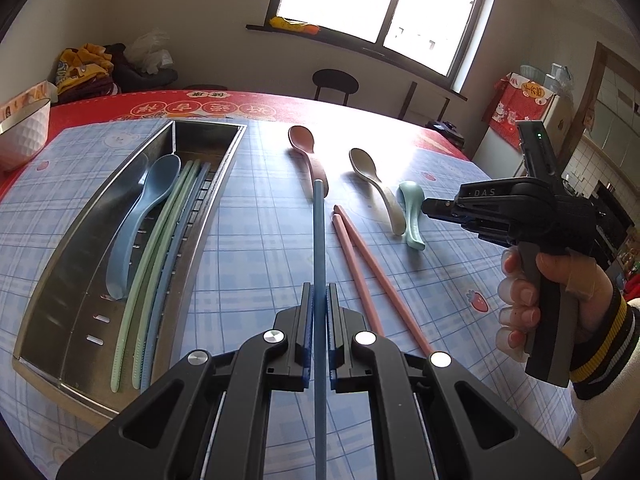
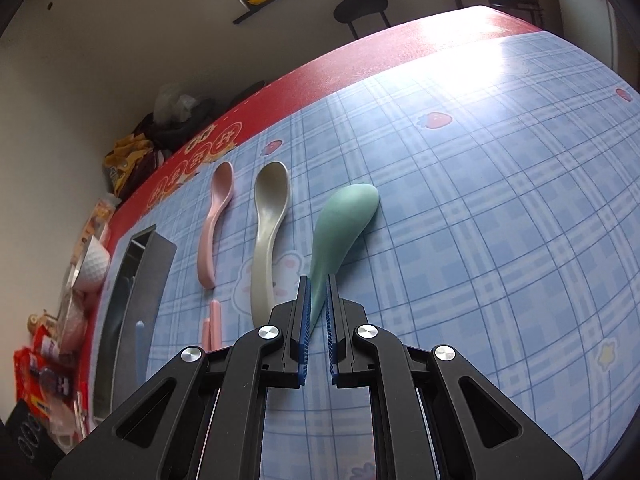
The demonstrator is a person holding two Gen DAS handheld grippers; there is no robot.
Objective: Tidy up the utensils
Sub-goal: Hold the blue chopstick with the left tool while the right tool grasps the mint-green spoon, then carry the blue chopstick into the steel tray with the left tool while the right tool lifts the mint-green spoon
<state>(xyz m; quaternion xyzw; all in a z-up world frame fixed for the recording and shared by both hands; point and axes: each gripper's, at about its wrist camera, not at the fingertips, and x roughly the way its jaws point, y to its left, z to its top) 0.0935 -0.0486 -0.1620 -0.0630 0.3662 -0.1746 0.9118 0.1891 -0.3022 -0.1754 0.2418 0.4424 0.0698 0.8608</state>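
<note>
The left hand-held gripper [image 1: 319,308] clamps a blue chopstick [image 1: 319,240] above the table [image 1: 260,240]; the right hand-held gripper [image 2: 319,300] pinches the green spoon's [image 2: 344,220] handle; beyond, the steel tray [image 1: 80,280] holds sorted utensils

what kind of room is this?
Likely a home dining area beside a kitchen: a table under a plaid strawberry cloth, a metal utensil tray, a stool under the window, and tiled kitchen wall at right.
</note>
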